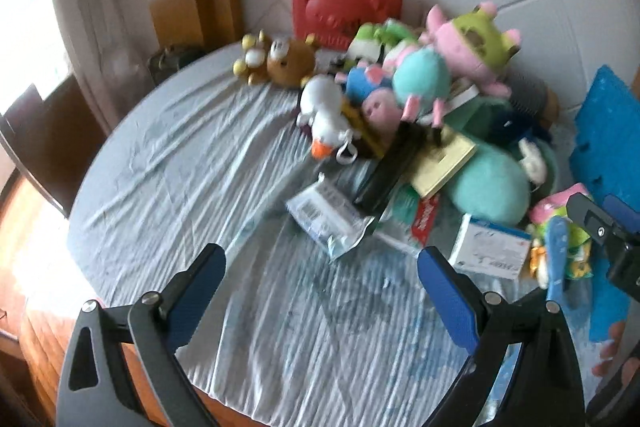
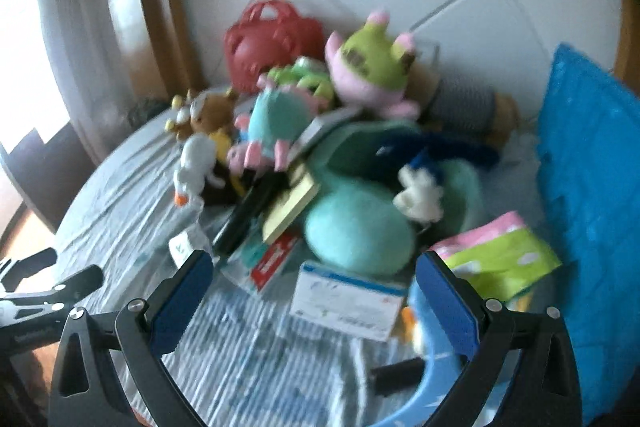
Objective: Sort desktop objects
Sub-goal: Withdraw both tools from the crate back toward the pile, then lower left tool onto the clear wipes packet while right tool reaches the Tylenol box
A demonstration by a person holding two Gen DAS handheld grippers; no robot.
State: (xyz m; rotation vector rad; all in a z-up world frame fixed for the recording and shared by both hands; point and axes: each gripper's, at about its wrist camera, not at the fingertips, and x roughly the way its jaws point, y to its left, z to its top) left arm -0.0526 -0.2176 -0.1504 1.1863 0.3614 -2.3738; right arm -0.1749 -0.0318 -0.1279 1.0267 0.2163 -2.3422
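While both wrist views are blurred, the layout is readable: a round table [image 1: 168,163] under a wrinkled striped cloth [image 1: 280,327] carries a heap of toys and packets along its far side, against a tiled wall.

The left gripper [image 1: 320,279] hangs over bare cloth at the near edge, its jaws spread wide with nothing between them. The right gripper [image 2: 312,291] is also wide open and holds nothing; a white and blue box [image 2: 344,299] lies on the cloth between its fingers, just ahead of them, and I cannot tell whether either pad touches it.

At the back of the heap, a red basket [image 1: 346,3] leans against the wall. A brown bear [image 1: 280,61] lies at the heap's left end, with a white duck [image 1: 326,115] just beside it. A pink and green plush [image 1: 472,47] sits on top near the wall. A large teal plush [image 1: 490,187] rests in the middle, touching a yellowish book [image 1: 442,161] and a black case [image 1: 390,167]. A clear packet [image 1: 328,219] lies nearest the left gripper. A pink and green packet [image 2: 500,255] sits just beside a blue cushion [image 2: 588,187] on the right.
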